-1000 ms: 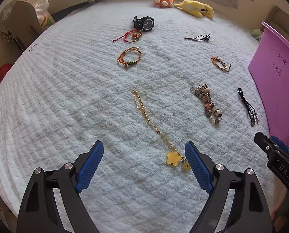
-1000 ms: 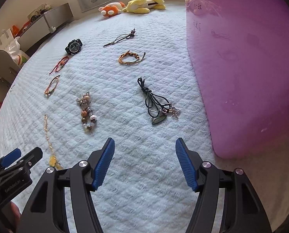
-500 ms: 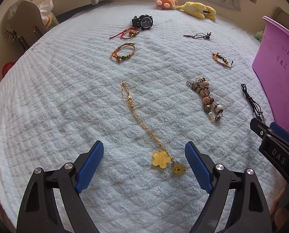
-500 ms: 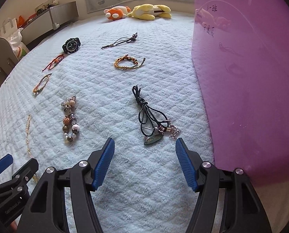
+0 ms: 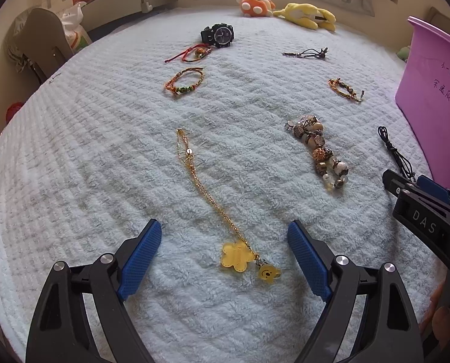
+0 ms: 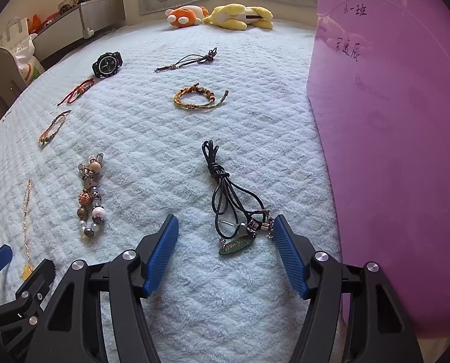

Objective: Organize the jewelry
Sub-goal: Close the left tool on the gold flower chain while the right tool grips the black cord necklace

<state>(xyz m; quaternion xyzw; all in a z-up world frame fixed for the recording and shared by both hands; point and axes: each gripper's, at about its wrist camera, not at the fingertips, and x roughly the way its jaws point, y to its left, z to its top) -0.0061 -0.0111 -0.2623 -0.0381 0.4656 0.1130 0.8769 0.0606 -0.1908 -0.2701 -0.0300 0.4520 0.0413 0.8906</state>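
Bed cover (image 5: 73,181): pale blue quilted fleece, soft and deep-piled; fine chain will likely sink into the nap. It carries all the jewelry.

Purple bin (image 6: 391,151): translucent plastic, handwriting on its wall, standing at the right edge of the cover; judged to be where the pieces go.

Left gripper (image 5: 221,245): jaws wide apart, nothing between the pads, pointing steeply down. Right gripper (image 6: 225,248): jaws also apart, holding nothing.

Watch (image 5: 218,34): black, far side, near two plush toys (image 5: 285,12). Probably the heaviest and stiffest piece.

Beaded bracelet (image 5: 318,151): chunky mixed beads, laid straight, right of centre. Likely to hang limp when lifted.

Black cord necklace (image 6: 231,199): looped bundle with a green oval tag and metal beads, just beside the purple bin. Its tag end lies between the right gripper's fingers, the metal beads close to the right pad. Judgement: cord is light and floppy; pinch across the bunched loops above the tag so the whole bundle comes up together.

Gold chain (image 5: 206,190): thin, lying diagonally, ending in a yellow flower charm (image 5: 236,256) and a small bear-face charm, both between the left gripper's open fingers. Judgement: very light, slippery, snags easily; the flat flower charm is the surest hold.

Smaller woven bracelets and a dark tassel lie farther off, well apart.
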